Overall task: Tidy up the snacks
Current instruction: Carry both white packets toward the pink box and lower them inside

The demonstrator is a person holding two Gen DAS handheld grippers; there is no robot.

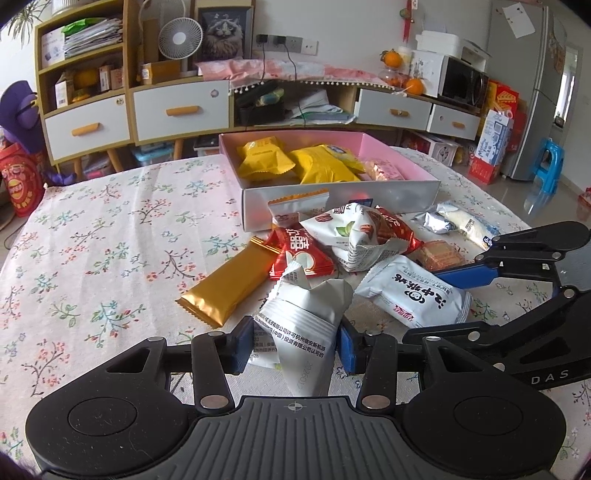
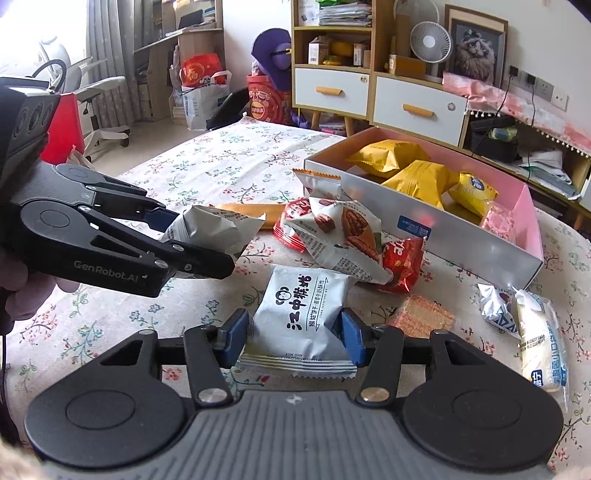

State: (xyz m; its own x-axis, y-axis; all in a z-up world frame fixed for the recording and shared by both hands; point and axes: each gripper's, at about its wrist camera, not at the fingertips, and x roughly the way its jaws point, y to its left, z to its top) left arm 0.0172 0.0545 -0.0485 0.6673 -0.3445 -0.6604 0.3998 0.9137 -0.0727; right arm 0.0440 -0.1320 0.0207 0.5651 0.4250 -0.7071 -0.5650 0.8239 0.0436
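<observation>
Two packets were held at once: a crumpled white packet (image 1: 306, 314) was pinched in the left gripper (image 1: 291, 341) above the table, and the monkey-print packet (image 2: 295, 314), lying on the cloth, was bracketed by the right gripper (image 2: 291, 332), apparently clamped. Each was best carried level to the pink box (image 1: 406, 162) and released low.

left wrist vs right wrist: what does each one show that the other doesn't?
Left wrist only: the fridge, the microwave, oranges and the blue stool.

Right wrist only: the office chair, the curtain and the left gripper from the side, shut on a grey packet.

Both: the pink box of yellow packs, the white panda packet between the right gripper's fingers, the red packet, the gold bar, the fan.
</observation>
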